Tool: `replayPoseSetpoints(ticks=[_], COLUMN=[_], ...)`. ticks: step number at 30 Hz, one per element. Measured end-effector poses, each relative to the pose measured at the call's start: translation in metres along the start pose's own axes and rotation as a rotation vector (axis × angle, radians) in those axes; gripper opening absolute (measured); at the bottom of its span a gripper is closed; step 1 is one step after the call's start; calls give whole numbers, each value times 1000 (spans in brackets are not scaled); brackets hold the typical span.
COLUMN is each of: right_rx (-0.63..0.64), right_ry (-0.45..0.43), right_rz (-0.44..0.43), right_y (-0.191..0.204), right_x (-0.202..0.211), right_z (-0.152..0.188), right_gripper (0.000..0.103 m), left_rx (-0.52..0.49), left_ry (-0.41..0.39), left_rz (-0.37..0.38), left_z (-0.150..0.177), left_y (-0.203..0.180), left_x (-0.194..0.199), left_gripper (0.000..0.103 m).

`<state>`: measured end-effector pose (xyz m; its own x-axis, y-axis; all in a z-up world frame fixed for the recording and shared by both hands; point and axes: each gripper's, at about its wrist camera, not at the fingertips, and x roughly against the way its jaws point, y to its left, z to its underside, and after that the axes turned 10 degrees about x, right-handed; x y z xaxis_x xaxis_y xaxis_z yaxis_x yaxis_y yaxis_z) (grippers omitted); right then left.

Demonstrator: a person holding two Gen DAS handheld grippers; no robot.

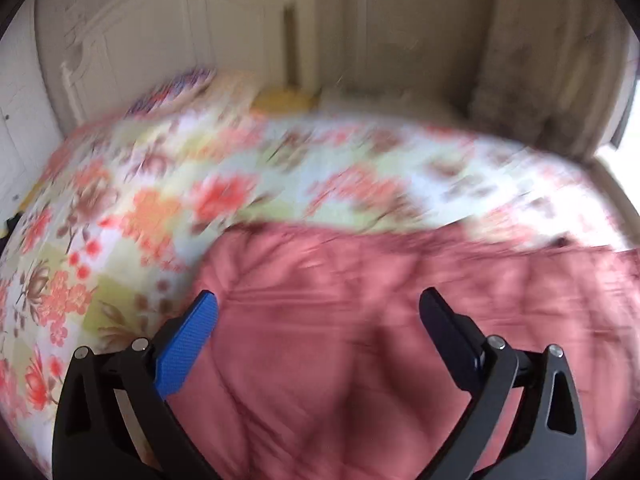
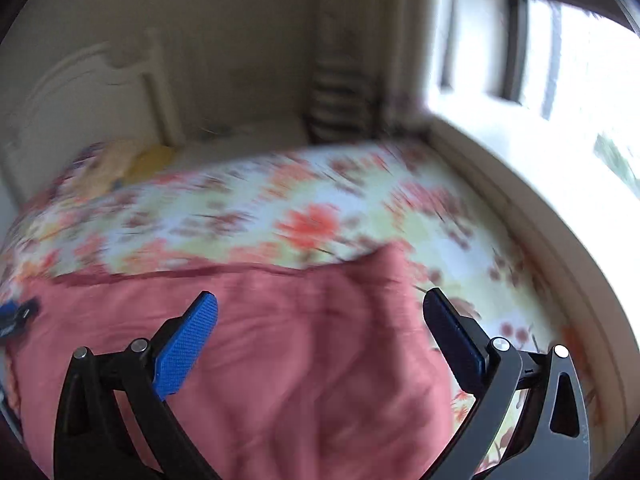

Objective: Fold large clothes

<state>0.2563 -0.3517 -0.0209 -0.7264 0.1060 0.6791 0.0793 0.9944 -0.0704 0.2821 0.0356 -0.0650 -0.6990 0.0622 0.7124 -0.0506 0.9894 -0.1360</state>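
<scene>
A big pink cloth lies spread on the bed with the flowery sheet, and the left gripper and right gripper both hang just over it with their fingers wide apart, holding nothing, near a bright window.

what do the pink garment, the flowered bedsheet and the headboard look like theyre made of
Pink garment: soft matte woven cloth, going by its creases and a stitched seam; the blur hides the weave. Flowered bedsheet: thin printed fabric, probably cotton, lying smooth and dull. Headboard: rigid, cream, with moulded curves, so likely painted wood.
</scene>
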Motion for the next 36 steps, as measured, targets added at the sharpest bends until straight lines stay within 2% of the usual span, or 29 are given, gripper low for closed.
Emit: replayPoseSetpoints(ticks=[1, 2, 4, 5, 6, 7, 8, 10, 12, 14, 17, 19, 21, 22, 25, 28, 31, 33, 34, 36], right_rx=[67, 182, 371, 448, 492, 498, 441, 368, 347, 309, 195, 119, 16, -16, 45, 38, 76, 197, 268, 383], right_ry=[-28, -40, -14, 26, 75, 93, 57, 76, 97, 83, 74, 103, 118, 119, 127, 112, 5, -42, -58, -49], right_rz=[-19, -50, -77, -89, -94, -93, -120, -177, -197, -161, -56, -13, -88, -119, -52, -10, -52, -73, -92, -105], right_y=[20, 49, 99, 124, 142, 149, 146, 134, 127, 107, 57, 26, -5, -10, 3, 6, 23, 61, 82, 116], right_x=[13, 24, 25, 17, 2, -7, -13, -19, -15, -7, -2, -9, -22, -23, -22, -12, 17, 41, 48, 50], right_z=[-1, 1, 10, 22, 34, 43, 49, 47, 42, 36, 37, 43, 54, 56, 53, 50, 37, 30, 29, 35], right_gripper=[99, 99, 99, 99, 98, 98, 99, 99, 98, 98, 98, 98, 99, 99, 99, 98, 98, 98, 98, 98], left_rx=[-26, -52, -133, -179, -215, -239, -251, -202, -195, -148, -16, 80, 121, 128, 59, 46, 5, -87, -130, -192], left_ry=[-25, -38, -62, -41, 17, 58, 35, 63, 77, 39, -38, -26, 38, 50, 24, -6, -121, -173, -174, -123], left_rz=[51, 72, 109, 116, 105, 85, 52, 100, 130, 113, 26, -6, 3, 14, -55, -75, 11, 44, 70, 111], left_z=[5, 9, 22, 34, 46, 54, 62, 55, 51, 41, 25, 20, 23, 24, 23, 23, 26, 33, 37, 50], left_y=[-15, -27, -57, -75, -86, -93, -94, -85, -75, -50, 6, 47, 63, 63, 46, 41, 19, -13, -29, -59], left_x=[16, 24, 36, 30, 14, 0, -8, -8, -8, 2, 18, 14, -1, -6, -7, 6, 51, 70, 73, 61], left_gripper=[101, 101, 101, 101, 101, 101, 101, 101, 101, 101, 101, 101, 101, 101, 101, 99, 101, 101, 101, 101])
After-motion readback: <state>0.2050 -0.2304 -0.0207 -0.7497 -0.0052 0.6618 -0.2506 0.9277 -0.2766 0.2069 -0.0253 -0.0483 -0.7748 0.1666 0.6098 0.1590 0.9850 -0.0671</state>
